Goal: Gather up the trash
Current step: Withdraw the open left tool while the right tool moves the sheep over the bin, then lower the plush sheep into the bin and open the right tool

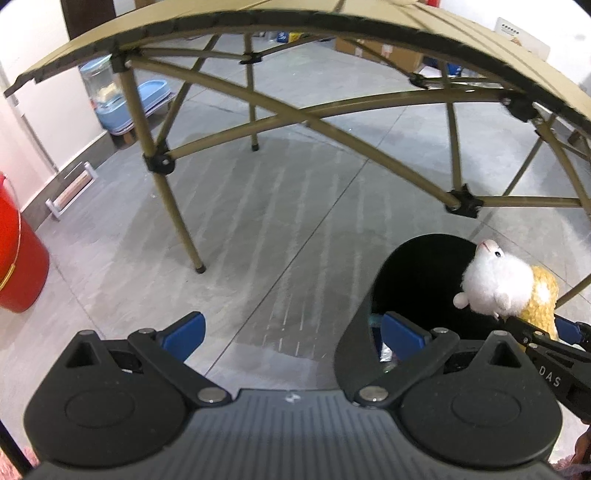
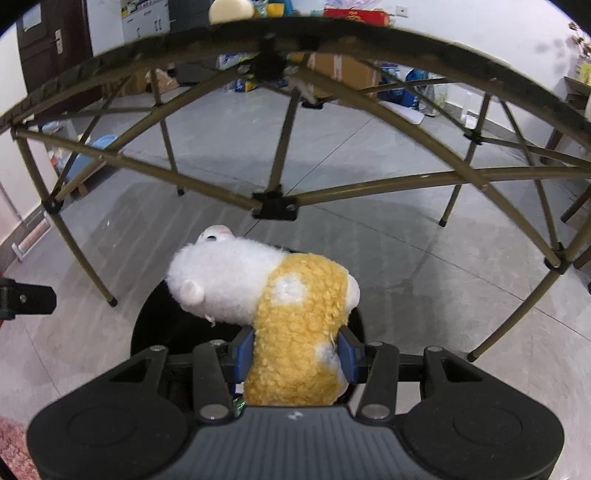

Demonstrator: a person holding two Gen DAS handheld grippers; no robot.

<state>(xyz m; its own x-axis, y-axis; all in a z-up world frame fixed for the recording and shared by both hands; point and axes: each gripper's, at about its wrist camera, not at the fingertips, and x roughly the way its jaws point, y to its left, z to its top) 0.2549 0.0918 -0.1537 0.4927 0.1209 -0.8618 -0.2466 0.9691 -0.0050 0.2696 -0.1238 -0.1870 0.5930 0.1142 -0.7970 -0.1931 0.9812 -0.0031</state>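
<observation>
My right gripper [image 2: 295,354] is shut on a plush toy [image 2: 288,314] with a white head and a yellow woolly body, holding it just above the open mouth of a black trash bin [image 2: 155,325]. In the left wrist view the same toy [image 1: 506,291] hangs over the bin [image 1: 417,273] at the right, with the right gripper [image 1: 543,332] beneath it. My left gripper [image 1: 291,336] is open and empty; its right finger [image 1: 402,332] sits at the bin's near rim. Some wrappers lie inside the bin.
A tan folding table [image 1: 258,22] with crossed metal legs [image 1: 177,221] stands over the grey tiled floor ahead. A red bucket [image 1: 18,258] is at the left wall. Cardboard boxes [image 2: 343,66] and bags lie beyond the table.
</observation>
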